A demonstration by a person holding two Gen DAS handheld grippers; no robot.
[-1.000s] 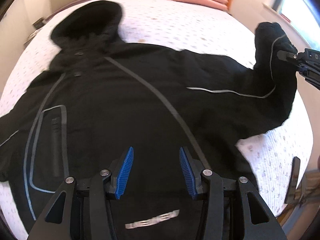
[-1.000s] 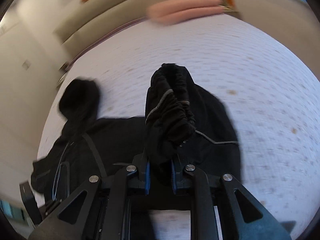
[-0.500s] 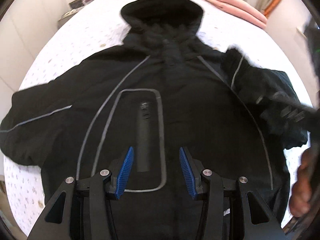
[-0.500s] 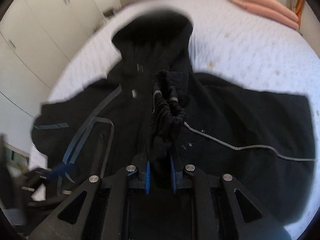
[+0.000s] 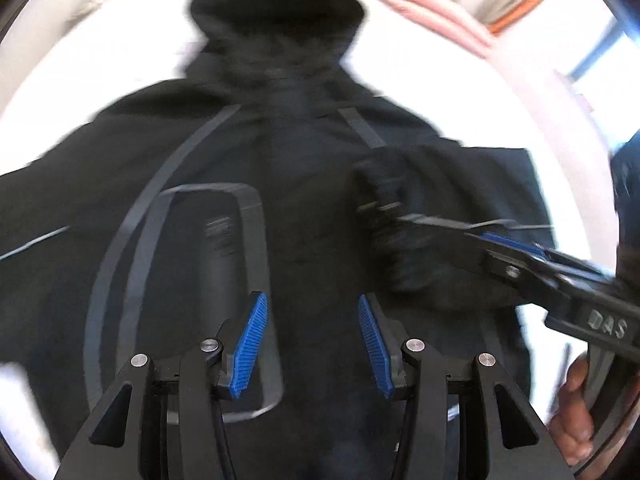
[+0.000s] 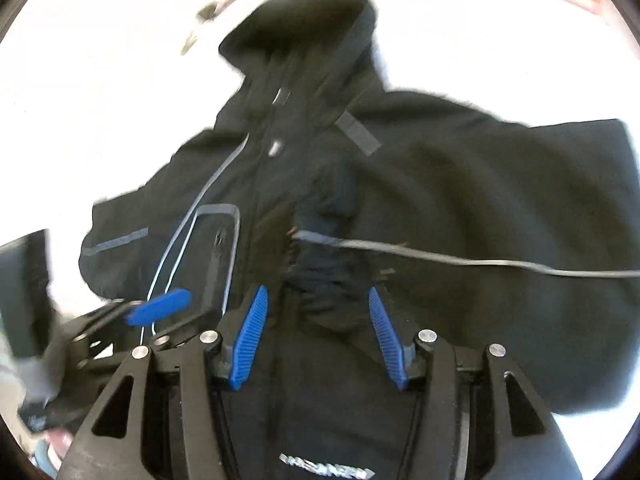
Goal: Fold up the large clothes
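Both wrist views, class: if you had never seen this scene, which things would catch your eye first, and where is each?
A big black hooded jacket fills both views, spread front up on a pale bed, hood at the far end. Its right sleeve lies folded across the chest, the gathered cuff between the right gripper's blue fingers, which have just opened off it. The left gripper hovers open and empty above the lower front.

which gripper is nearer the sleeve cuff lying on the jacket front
Right. The right gripper stands open right at the cuff, its jaws just opened off it. The left gripper hovers open over the jacket to one side.
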